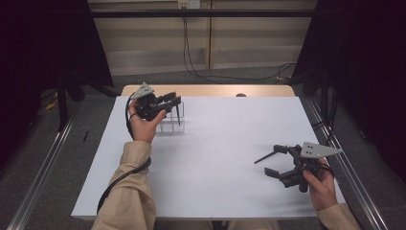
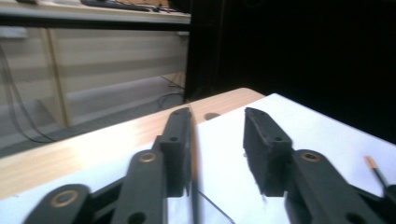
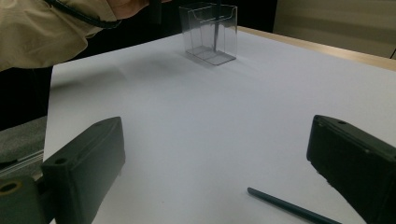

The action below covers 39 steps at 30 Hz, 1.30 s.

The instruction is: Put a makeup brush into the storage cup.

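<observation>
one clear, boxy plastic holder (image 1: pixel 171 122) on the white surface (image 1: pixel 215 158); one thin dark pencil (image 1: pixel 178 114) stands inside, another (image 1: pixel 265 157) lies well apart. both hand-held grippers, left (image 1: pixel 173 100) and right (image 1: pixel 274 162), open.

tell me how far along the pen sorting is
One dark pen already stands in the clear holder. The left gripper hovers above it, jaws apart. A second pen lies on the white table, in front of the open right gripper; picking it up remains.
</observation>
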Motion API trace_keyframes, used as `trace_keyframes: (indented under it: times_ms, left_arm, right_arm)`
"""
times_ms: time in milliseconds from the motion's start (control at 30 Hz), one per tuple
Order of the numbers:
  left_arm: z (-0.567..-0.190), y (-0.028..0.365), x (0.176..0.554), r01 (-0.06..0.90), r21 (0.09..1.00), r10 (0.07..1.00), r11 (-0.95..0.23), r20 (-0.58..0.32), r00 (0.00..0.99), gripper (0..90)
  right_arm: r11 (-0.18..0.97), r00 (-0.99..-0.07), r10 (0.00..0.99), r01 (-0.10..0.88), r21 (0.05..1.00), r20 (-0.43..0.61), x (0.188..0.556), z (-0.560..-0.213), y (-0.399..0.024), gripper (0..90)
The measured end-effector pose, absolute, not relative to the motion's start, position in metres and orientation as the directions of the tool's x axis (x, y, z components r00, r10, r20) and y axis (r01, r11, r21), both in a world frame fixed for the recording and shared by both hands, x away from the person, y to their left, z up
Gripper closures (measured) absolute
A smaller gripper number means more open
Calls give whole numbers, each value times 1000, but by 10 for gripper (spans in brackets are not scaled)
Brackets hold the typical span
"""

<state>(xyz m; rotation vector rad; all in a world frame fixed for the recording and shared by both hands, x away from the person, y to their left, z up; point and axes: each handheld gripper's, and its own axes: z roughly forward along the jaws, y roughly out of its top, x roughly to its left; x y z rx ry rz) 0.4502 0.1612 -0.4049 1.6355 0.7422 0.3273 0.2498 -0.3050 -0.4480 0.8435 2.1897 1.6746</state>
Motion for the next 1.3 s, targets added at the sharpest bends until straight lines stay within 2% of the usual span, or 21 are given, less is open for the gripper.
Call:
trace_keyframes:
  times_ms: [67,100,267,300,433,600,900,1300]
  left_arm:
    - [-405,162,449,278,959,625,-53,-185,758,423]
    - [-405,164,447,282,957,621,-62,-184,761,393]
    - [-405,167,442,328,944,619,-45,-231,751,267]
    - [-407,169,441,386,922,593,-31,-294,750,262]
    - [-408,171,435,375,927,599,-26,-286,748,189]
    - [-409,175,429,368,930,586,-2,-297,754,141]
    - [-409,183,415,339,941,581,-20,-265,770,41]
    - [-410,195,396,287,957,548,-45,-216,808,10]
  right_arm:
    - [168,-798,586,288,943,140,250,-448,-305,38]
    - [169,-798,587,288,943,138,250,-448,-305,38]
    - [169,-799,586,288,943,139,250,-448,-305,38]
    - [170,-798,586,287,943,137,250,-448,-305,38]
    - [170,-798,586,287,943,137,250,-447,-305,38]
    - [170,-798,586,288,942,138,250,-447,-305,38]
    - [172,-798,587,289,942,138,250,-448,-304,38]
    - [172,-798,587,289,942,137,250,-447,-304,39]
